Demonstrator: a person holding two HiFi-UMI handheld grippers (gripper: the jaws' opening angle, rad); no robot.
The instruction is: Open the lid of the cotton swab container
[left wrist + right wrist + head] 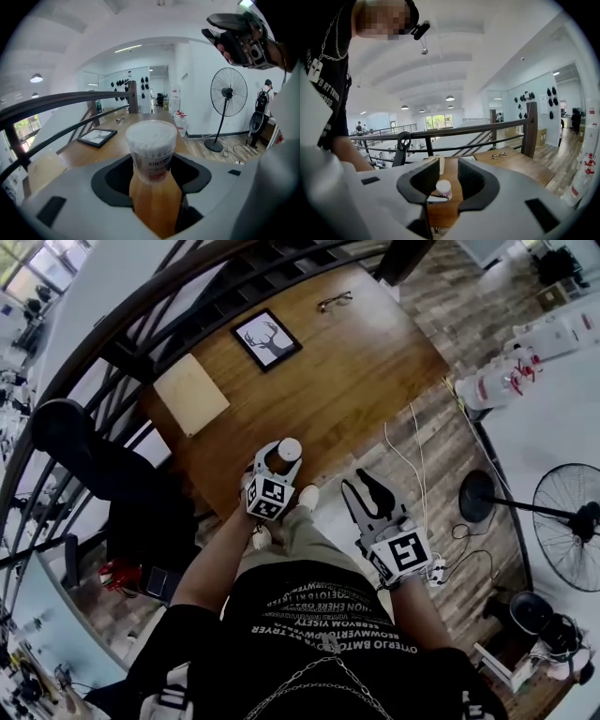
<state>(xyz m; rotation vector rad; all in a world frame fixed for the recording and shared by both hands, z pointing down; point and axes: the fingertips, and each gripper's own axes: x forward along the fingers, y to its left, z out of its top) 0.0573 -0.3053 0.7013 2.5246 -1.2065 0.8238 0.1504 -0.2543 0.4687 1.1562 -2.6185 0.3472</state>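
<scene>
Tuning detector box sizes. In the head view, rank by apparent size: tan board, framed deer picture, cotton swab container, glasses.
1. tan board
2. framed deer picture, slightly smaller
3. cotton swab container and glasses: close, unranked. The container is up in the left gripper, nearer the camera.

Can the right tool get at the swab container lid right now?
Probably yes. The lid sticks up clear of the left tool gripping the cotton swab container, and the right tool is open, empty, with nothing between them.

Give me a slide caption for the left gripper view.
Left tool grips the cotton swab container, with a wooden table and standing fan behind.
</scene>
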